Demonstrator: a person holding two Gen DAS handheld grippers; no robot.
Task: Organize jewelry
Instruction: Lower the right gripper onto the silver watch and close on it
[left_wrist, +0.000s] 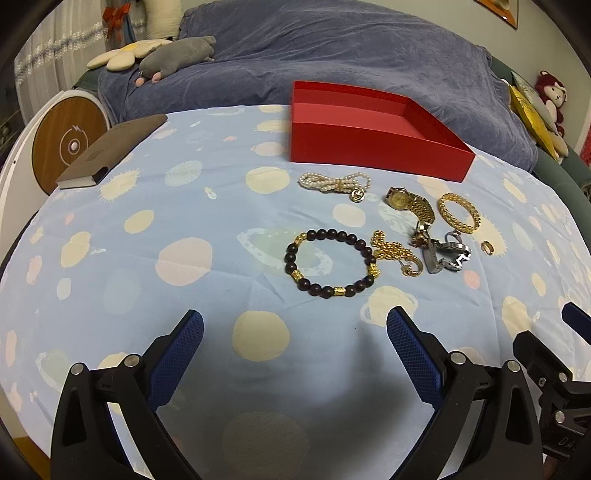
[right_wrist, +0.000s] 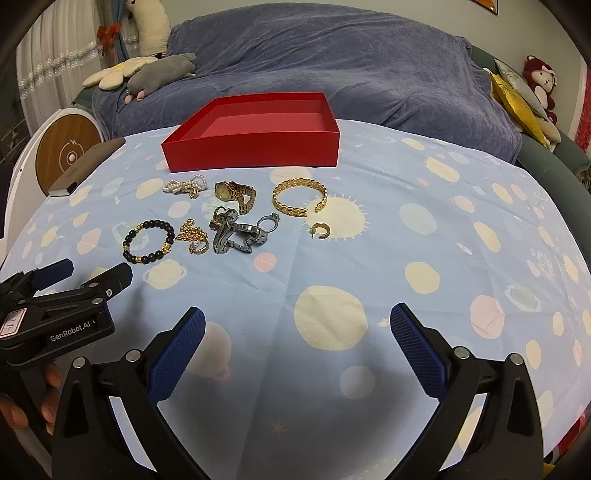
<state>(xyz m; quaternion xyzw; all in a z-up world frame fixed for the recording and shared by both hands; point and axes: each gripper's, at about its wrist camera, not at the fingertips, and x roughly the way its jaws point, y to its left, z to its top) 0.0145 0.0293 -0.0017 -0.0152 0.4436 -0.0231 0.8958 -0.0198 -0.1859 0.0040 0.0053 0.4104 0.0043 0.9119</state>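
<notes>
An empty red box (left_wrist: 373, 147) (right_wrist: 255, 147) stands at the back of the cloth-covered table. In front of it lie a pearl bracelet (left_wrist: 334, 182) (right_wrist: 184, 186), a gold watch (left_wrist: 410, 203) (right_wrist: 234, 194), a gold cuff bracelet (left_wrist: 460, 212) (right_wrist: 299, 197), a dark bead bracelet (left_wrist: 330, 262) (right_wrist: 149, 240), a gold chain (left_wrist: 391, 251) (right_wrist: 190, 232), a silver watch (left_wrist: 445, 254) (right_wrist: 238, 236) and a small gold hoop earring (right_wrist: 319, 230). My left gripper (left_wrist: 295, 332) and my right gripper (right_wrist: 297, 326) are both open, empty, nearer than the jewelry.
A brown notebook (left_wrist: 114, 151) lies at the table's back left. Behind the table is a blue-covered sofa (left_wrist: 332, 55) with plush toys. A round wooden-faced device (left_wrist: 68, 146) stands at the left. A hand (right_wrist: 22, 402) holds the left gripper's body.
</notes>
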